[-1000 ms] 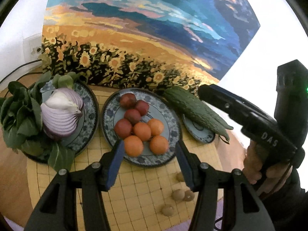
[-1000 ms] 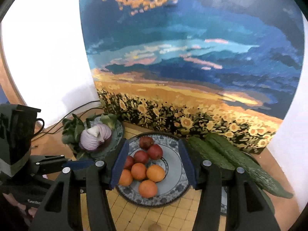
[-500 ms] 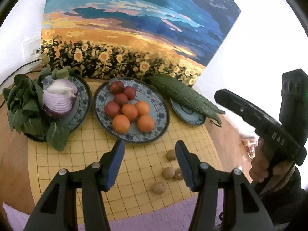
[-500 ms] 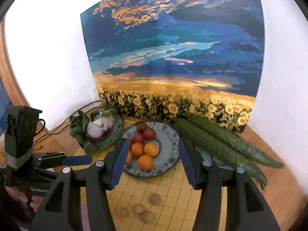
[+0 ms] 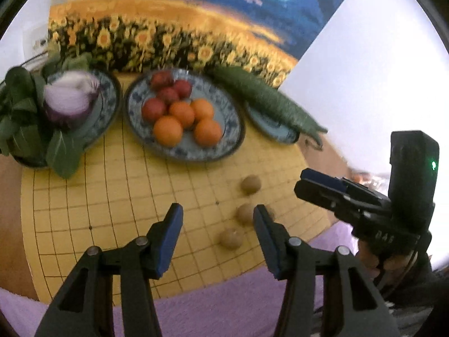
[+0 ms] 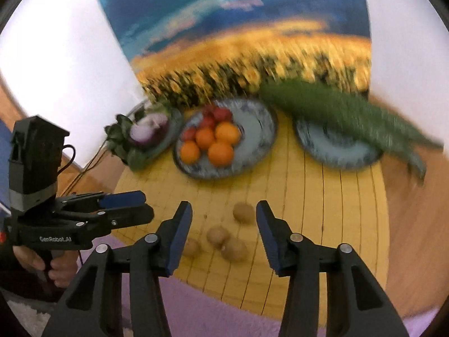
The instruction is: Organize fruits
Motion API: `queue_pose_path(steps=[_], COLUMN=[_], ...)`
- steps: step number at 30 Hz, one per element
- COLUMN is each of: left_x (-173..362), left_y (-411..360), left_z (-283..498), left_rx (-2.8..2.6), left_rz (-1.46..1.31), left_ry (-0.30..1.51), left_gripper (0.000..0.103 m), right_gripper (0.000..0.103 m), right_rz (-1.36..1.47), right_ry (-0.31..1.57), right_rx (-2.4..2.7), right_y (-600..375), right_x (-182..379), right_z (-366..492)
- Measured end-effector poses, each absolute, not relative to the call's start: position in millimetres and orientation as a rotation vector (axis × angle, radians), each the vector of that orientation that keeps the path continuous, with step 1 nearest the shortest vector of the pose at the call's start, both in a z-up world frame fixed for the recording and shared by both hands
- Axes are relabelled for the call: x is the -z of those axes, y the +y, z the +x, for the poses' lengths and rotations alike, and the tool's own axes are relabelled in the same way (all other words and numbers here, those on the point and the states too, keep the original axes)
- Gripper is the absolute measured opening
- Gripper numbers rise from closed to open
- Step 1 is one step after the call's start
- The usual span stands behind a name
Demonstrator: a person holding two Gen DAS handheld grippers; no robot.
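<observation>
From the left wrist we see our left tool (image 5: 217,221) spread wide and empty above the yellow grid board (image 5: 112,196), four small brown fruits (image 5: 250,184) lying loose near it, well apart from the fruit plate (image 5: 230,129).

From the right wrist, our right tool (image 6: 224,219) also gapes wide, empty over the same fruits.

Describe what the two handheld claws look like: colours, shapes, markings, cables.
Both are black plastic pistol-grip tools, each claw with two wedge-shaped fingers faced with blue pads and silver pivot screws. The left claw has a boxy camera block, a black cable and white "GenRobot.AI" lettering. The right claw carries a block with a green light and pale letters, seemingly "DAS". Bare hands grip both handles.
</observation>
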State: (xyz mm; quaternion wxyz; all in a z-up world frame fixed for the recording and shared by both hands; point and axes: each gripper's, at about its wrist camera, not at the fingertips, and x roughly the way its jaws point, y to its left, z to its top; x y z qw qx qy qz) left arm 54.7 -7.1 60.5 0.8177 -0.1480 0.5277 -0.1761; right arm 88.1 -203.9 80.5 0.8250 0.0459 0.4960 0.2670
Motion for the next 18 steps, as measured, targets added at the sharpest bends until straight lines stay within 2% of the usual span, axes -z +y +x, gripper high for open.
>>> queue_pose_path(steps=[6,14,16,18], left_x=[-44.2,-27.6,-20.8,-18.8], left_y=[-21.8,-43.9,-47.9,-50.5], left_z=[51.3,53.5,55.3,54.1], left_rx=[0.442,0.527,0.522,0.524], left_rz=[-0.264,-0.206,-0.186,-0.165], left_ry=[1.178,1.238,1.263,1.253], left_gripper=[0.048,0.045,0.037,0.035], right_gripper=[0.042,0.036,0.032,0.029], right_rz=[0.238,0.269,0.269,0.273], right_ry=[1.184,1.295,1.308,1.318], right_rx=[-0.521,-0.551,-0.562,-0.573], right_y=[-225.3,-219.2,-216.4,-214.5], right_x=[-51.3,-27.9,-24.4,-21.5], right_z=[93.4,93.5,93.7,94.5])
